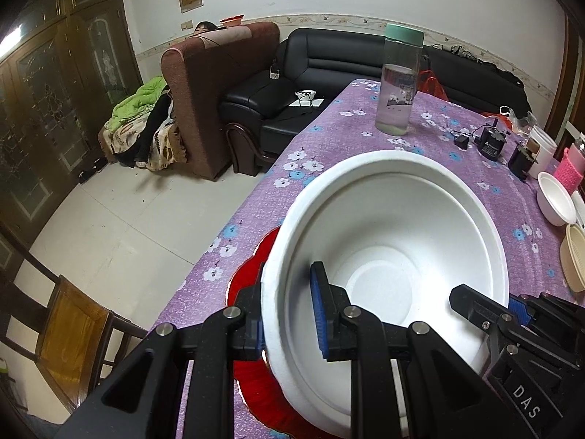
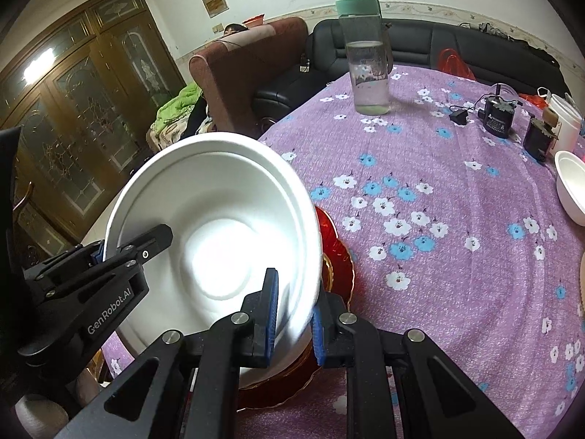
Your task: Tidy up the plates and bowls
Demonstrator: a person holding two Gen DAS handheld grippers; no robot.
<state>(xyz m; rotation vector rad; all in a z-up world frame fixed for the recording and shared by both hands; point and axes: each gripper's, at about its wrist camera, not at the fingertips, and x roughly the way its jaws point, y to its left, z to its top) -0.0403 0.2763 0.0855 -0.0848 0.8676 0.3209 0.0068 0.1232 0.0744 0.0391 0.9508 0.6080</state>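
Covering table (image 2: 457,256) w/ purple floral cloth, black sofa (image 1: 329,62) behind

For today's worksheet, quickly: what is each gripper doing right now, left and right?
Left gripper: closed on the rim of the big white bowl.
Right gripper: closed on the same bowl's opposite rim, above the red plate.

open purple tablecloth (image 2: 438,256) mid-table, water bottle (image 2: 367,58) at far edge, black adapters (image 2: 497,113) and small white bowl (image 2: 572,190) crowding the right
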